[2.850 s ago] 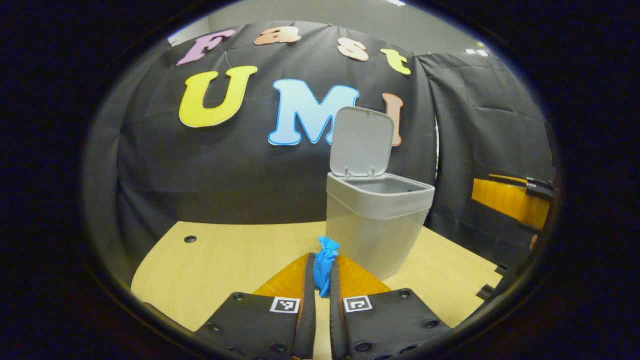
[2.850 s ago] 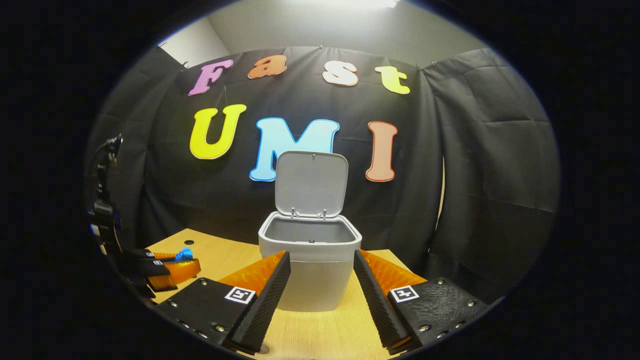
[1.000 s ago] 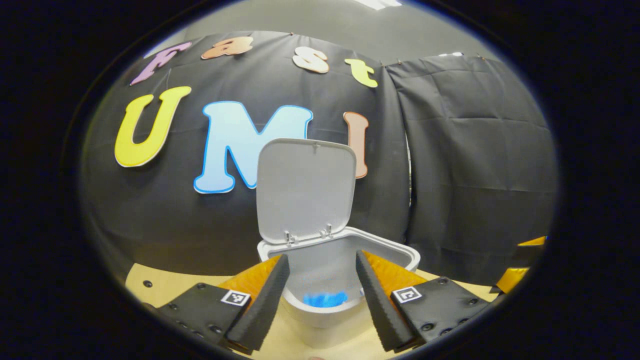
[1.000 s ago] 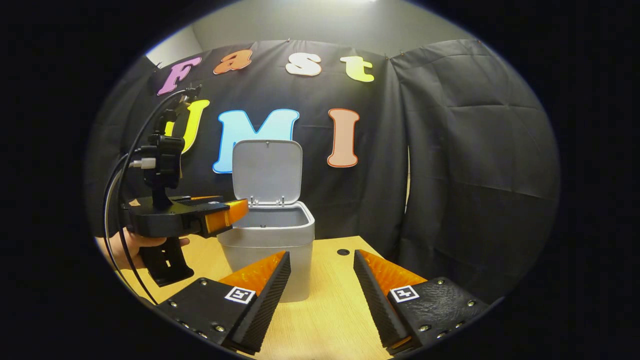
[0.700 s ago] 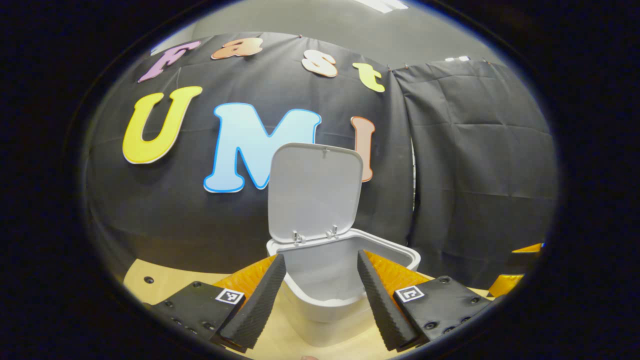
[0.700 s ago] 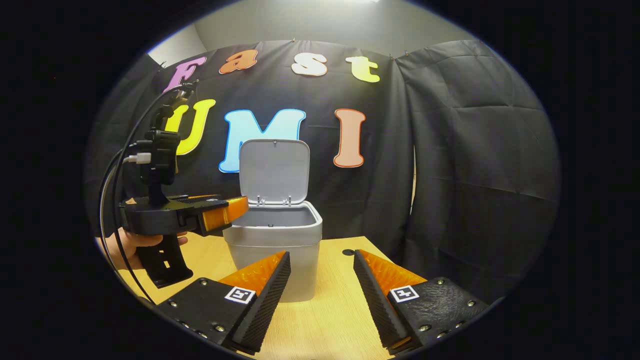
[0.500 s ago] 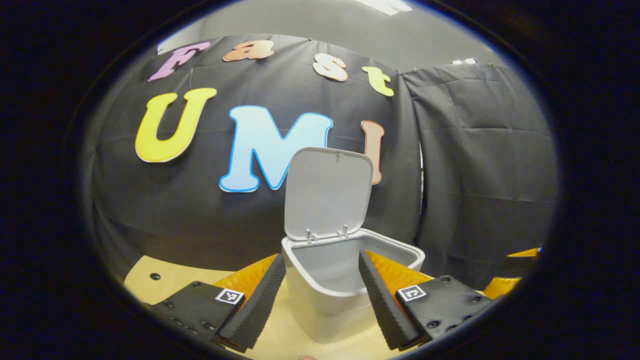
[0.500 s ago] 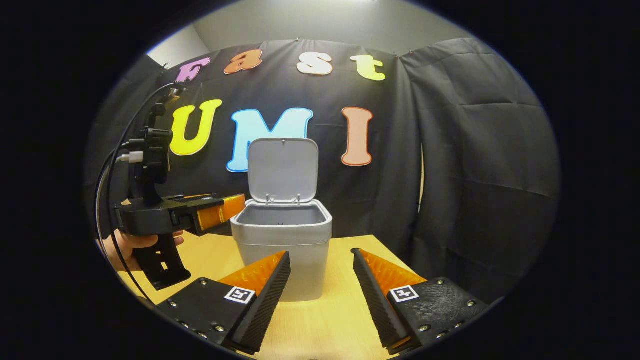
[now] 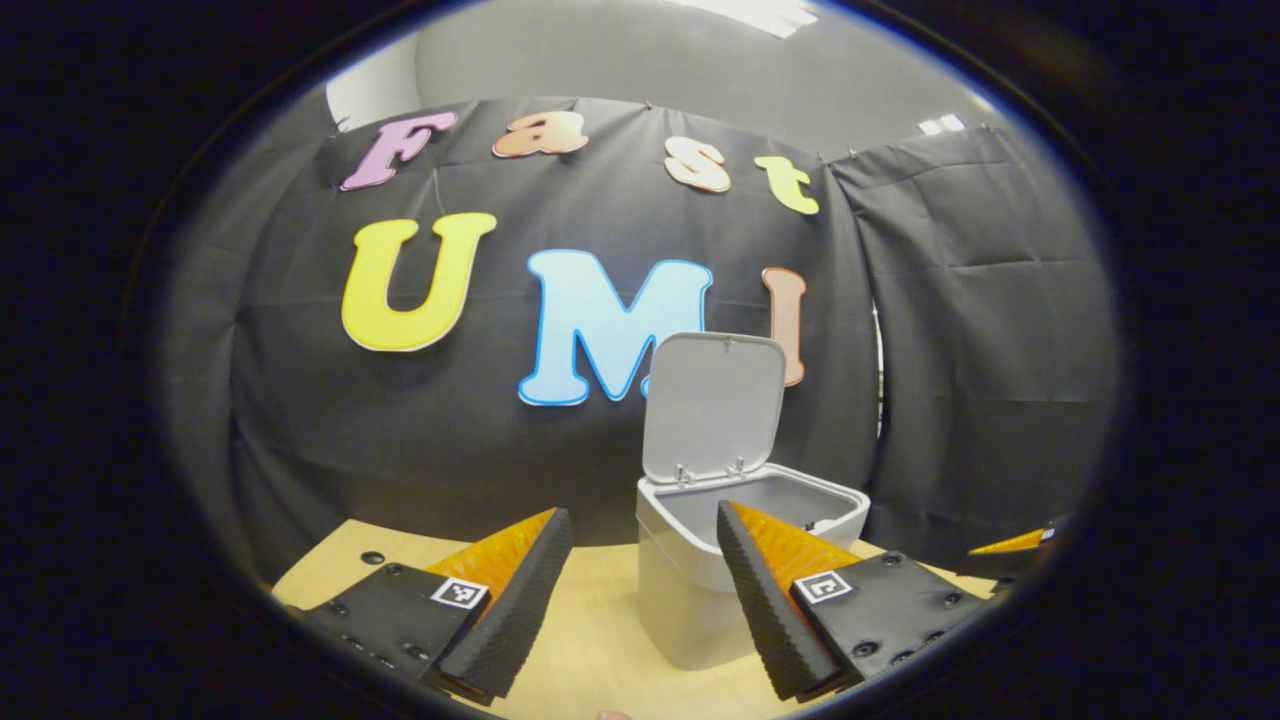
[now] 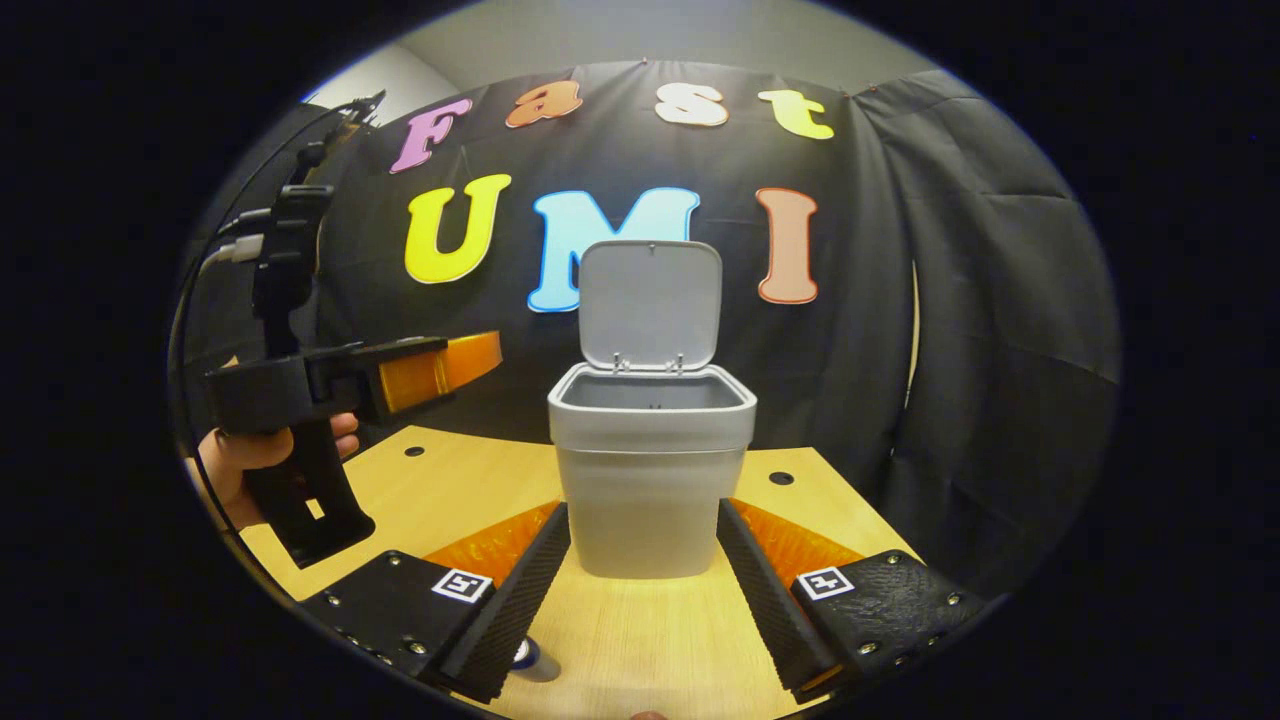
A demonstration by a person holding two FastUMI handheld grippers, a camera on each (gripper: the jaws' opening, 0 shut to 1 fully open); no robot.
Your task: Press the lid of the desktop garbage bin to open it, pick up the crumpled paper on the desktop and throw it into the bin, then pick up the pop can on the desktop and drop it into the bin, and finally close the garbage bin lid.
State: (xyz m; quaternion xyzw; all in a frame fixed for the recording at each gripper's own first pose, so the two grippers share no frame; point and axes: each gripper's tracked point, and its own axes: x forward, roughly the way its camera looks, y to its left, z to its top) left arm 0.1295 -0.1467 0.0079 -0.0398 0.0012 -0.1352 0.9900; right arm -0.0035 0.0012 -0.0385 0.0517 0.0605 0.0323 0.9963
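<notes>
Bin (image 10: 651,470) sits mid-desk (image 10: 470,490) with the lid (image 10: 650,305) standing upright, so the opening step is done. My left gripper (image 9: 640,590) is spread wide with nothing between its fingers, held up beside and above the bin; from the right gripper view I see it at left (image 10: 440,365) in a hand (image 10: 255,455). No crumpled paper on the visible desk, can't see the bin floor, so I judge the paper is already inside. Right gripper (image 10: 645,585) is also spread apart and empty, low over the desk with the bin straight ahead between its fingers. A rounded top at the bottom edge near its left finger looks like the pop can (image 10: 530,660), mostly cut off. I reckon the can step is next: drop the right gripper back and down, straddle the can upright, squeeze its sides, lift clear of the rim
</notes>
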